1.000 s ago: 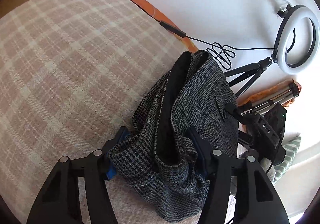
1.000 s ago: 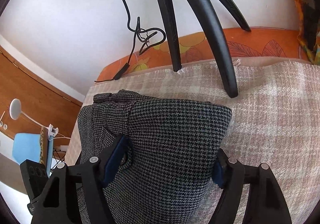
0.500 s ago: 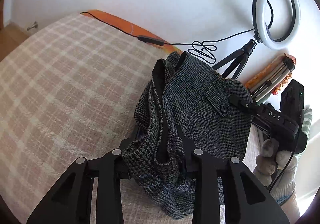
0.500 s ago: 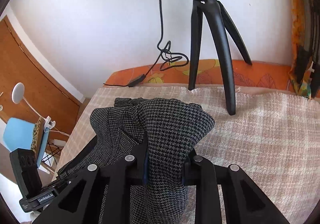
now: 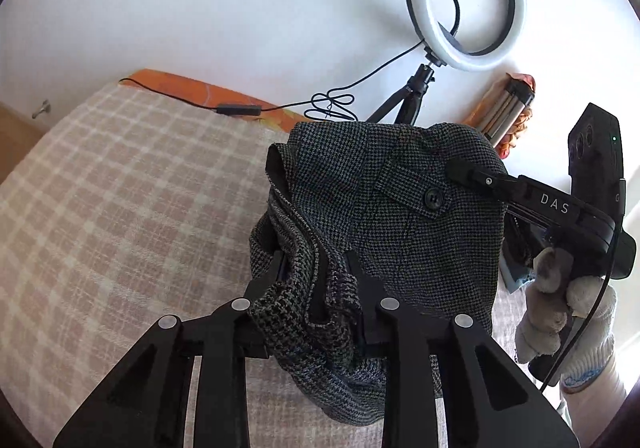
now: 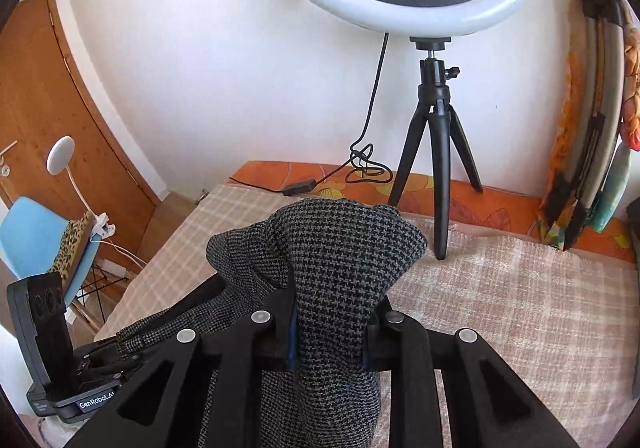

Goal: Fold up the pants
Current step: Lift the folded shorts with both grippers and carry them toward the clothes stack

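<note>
Here, my left gripper (image 5: 316, 280) and right gripper (image 6: 332, 312), jaws just closed, each clamp grey houndstooth pants (image 5: 400, 216) above plaid blanket (image 5: 120, 200).

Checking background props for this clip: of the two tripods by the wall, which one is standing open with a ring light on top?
The black tripod, legs spread on the bed, carrying the white ring light. The other, a silver tripod, is folded shut and leans on the wall.

Soft daylight filled both my wrist views, brightest off the white wall (image 6: 208, 60); shadows stayed faint. The fisheye bent straight edges and blackened the corners. Everything looked sharp, without blur.
</note>
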